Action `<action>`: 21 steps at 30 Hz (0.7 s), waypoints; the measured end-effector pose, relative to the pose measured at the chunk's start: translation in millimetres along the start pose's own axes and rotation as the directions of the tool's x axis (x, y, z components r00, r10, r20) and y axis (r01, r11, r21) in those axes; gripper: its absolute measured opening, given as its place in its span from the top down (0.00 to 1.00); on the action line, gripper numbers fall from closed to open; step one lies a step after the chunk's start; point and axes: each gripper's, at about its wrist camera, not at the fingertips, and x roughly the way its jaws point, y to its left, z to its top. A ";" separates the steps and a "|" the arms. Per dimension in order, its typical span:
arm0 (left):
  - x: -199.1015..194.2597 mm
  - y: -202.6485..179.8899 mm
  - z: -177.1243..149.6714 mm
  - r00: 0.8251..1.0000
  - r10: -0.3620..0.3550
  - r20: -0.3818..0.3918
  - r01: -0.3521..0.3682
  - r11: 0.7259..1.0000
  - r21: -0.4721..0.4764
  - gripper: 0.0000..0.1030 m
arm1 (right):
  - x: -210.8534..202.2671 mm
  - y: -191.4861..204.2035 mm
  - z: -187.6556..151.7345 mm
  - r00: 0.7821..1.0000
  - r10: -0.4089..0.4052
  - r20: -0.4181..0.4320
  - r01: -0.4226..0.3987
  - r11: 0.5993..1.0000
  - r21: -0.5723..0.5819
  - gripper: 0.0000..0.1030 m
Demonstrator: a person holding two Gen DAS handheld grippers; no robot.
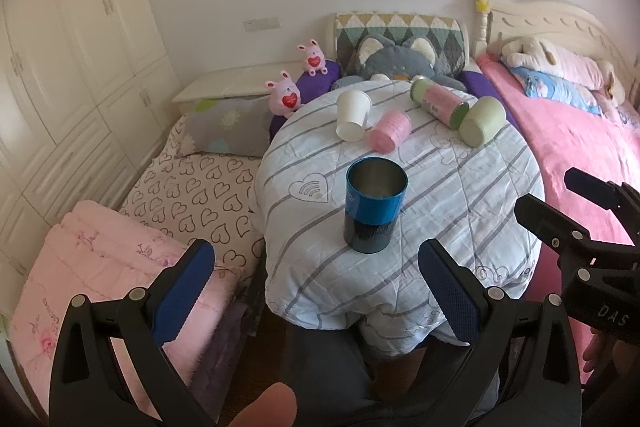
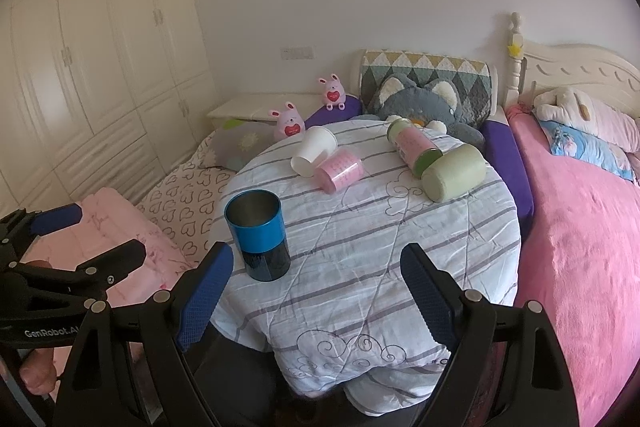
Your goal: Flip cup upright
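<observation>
Metal blue cup [image 1: 375, 203] upright on desk [image 1: 460, 211]; we judge it stiff, light, slick; grip mid-wall. Left gripper [image 1: 316, 291], right gripper [image 2: 316, 291]: jaws spread, empty.

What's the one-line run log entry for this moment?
blue cup upright on striped cloth | white cup, pink cup, green cup on sides | left hand-held gripper open, empty | right hand-held gripper open, empty

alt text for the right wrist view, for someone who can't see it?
A blue cup stands upright, mouth up, at the near left of a striped quilt-covered table, just ahead of the open right gripper. Farther back, a white cup, pink cup, green cup and pink-and-green bottle lie on their sides.
</observation>
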 end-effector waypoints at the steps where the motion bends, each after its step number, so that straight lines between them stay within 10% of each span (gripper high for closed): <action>1: -0.2 0.1 0.0 1.000 0.001 0.000 -0.001 1.000 -0.001 0.00 | 0.1 0.6 0.0 1.000 0.001 0.000 -0.001 1.000 0.000 0.16; 21: 3.4 0.7 -2.3 1.000 0.024 0.003 -0.024 1.000 0.006 0.00 | -1.0 5.0 -0.1 1.000 0.007 0.005 -0.007 1.000 -0.002 0.16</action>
